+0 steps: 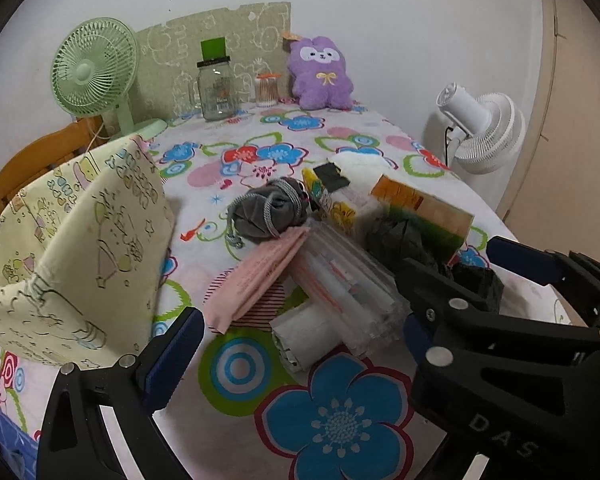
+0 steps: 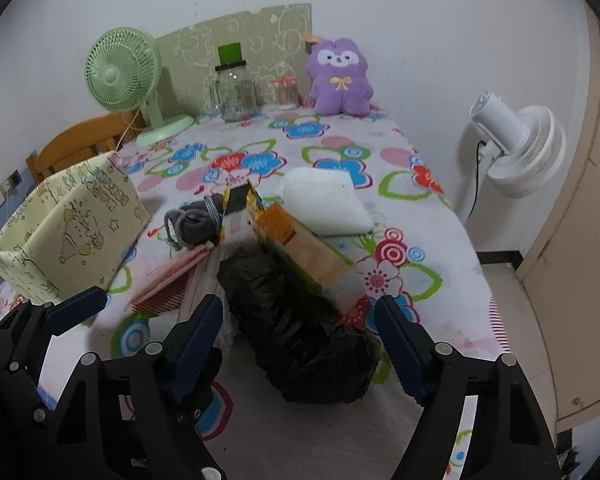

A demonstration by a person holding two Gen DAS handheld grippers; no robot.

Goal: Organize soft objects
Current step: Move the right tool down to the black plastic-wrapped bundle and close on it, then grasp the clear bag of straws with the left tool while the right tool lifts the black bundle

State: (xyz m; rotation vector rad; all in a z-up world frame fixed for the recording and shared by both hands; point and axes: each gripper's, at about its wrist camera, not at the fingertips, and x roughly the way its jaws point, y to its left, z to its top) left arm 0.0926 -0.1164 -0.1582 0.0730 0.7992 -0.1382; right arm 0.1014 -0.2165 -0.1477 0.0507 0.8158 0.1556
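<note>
A heap lies mid-table: a grey drawstring pouch (image 1: 268,208), a pink packet (image 1: 256,280), a clear plastic packet (image 1: 348,288), a white roll (image 1: 300,340), a crumpled black plastic bag (image 2: 300,320) and an orange-green carton (image 2: 308,252). A white foam pad (image 2: 324,200) lies behind them. My left gripper (image 1: 292,344) is open, low over the white roll and the pink packet. My right gripper (image 2: 300,340) is open astride the black bag, with a little room at its left pad. A cream printed fabric box (image 1: 80,240) stands empty at the left.
Against the back wall stand a purple plush (image 1: 320,76), a glass jar (image 1: 218,92), a swab tub (image 1: 266,88) and a green desk fan (image 1: 92,72). A white floor fan (image 2: 516,148) stands off the table's right edge. A wooden chair (image 2: 80,140) is behind the box.
</note>
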